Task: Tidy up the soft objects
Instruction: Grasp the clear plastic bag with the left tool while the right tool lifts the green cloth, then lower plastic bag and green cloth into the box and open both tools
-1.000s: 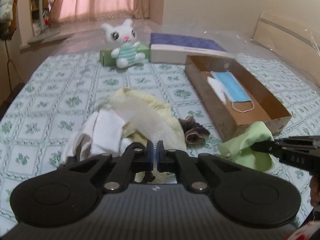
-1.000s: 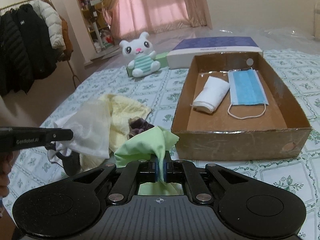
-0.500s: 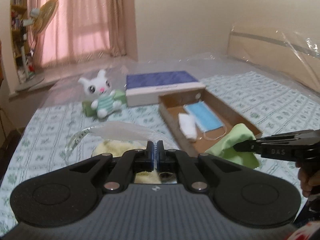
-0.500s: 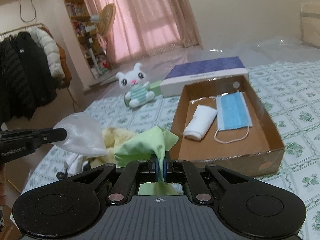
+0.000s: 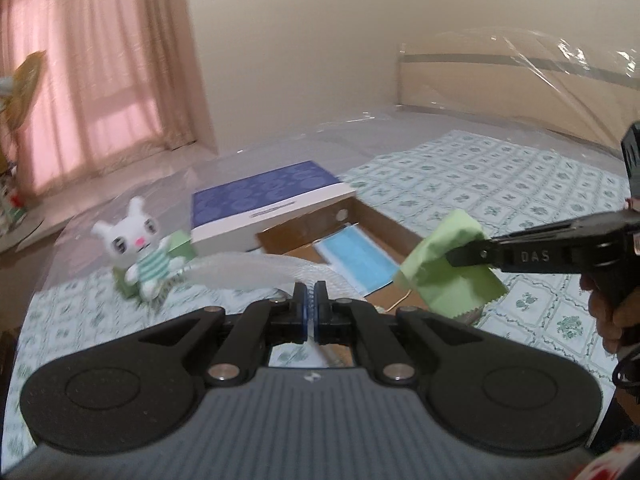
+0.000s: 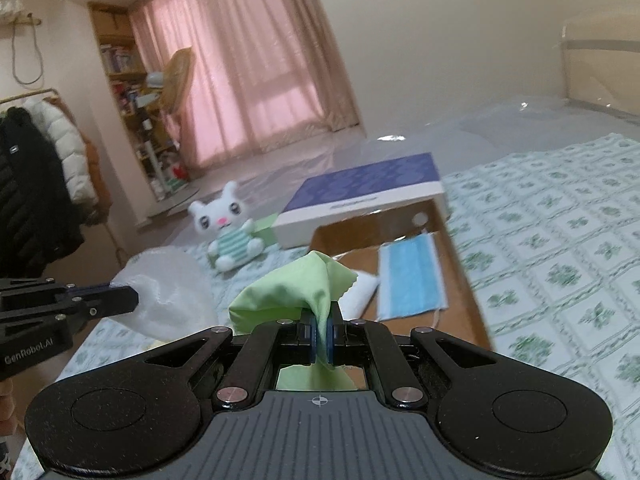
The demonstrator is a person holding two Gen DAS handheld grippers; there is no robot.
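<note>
The open brown cardboard box (image 6: 460,276) on the green-patterned bedsheet (image 6: 560,248) holds a blue face mask (image 6: 412,276) and a rolled white cloth (image 6: 360,294). The right gripper (image 6: 319,338) is clamped on a light green cloth (image 6: 292,292), raised at the box's near end. The left gripper (image 5: 309,312), jaws together, pinches a sheer white mesh cloth (image 5: 248,272), lifted left of the box.

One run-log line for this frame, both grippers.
left hand-held gripper: shut on white mesh cloth | right hand-held gripper: shut on green cloth | cardboard box: face mask, white roll
</note>
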